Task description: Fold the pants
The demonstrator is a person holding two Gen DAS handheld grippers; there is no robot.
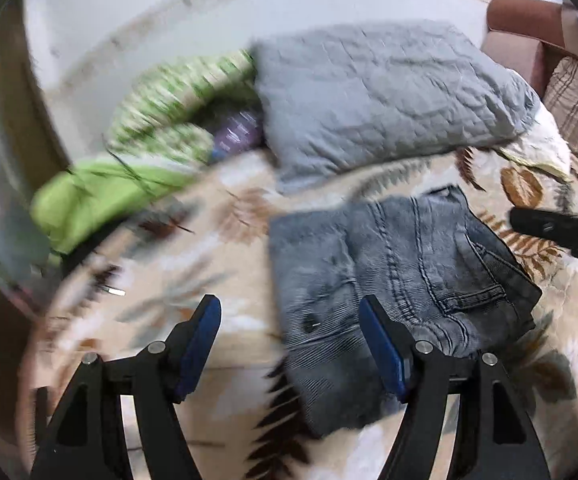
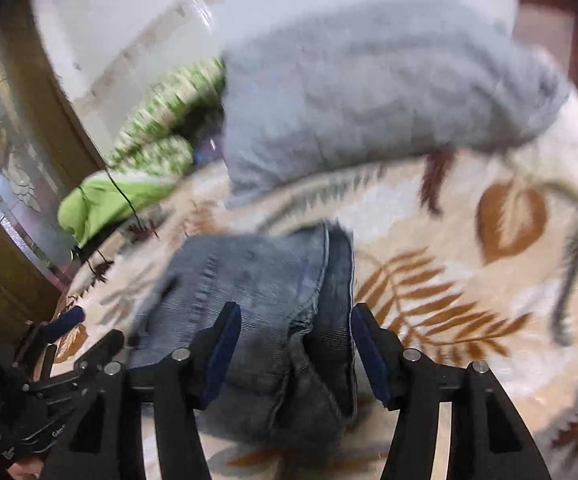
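Two spread hand-held grippers above jeans

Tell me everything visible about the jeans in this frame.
The jeans are faded grey-blue denim, folded into a compact, slightly rumpled bundle with a back pocket, seams and darker waistband showing. They lie flat on the leaf-patterned bedspread, in front of the grey pillow. Neither open gripper appears to press on them.

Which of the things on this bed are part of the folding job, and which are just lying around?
Part of the job:
- jeans, folded into a bundle
- left tool, open
- right tool, open, with the jeans under it

Just lying about:
- grey pillow
- green cloth
- green patterned bedding
- leaf-print blanket underneath
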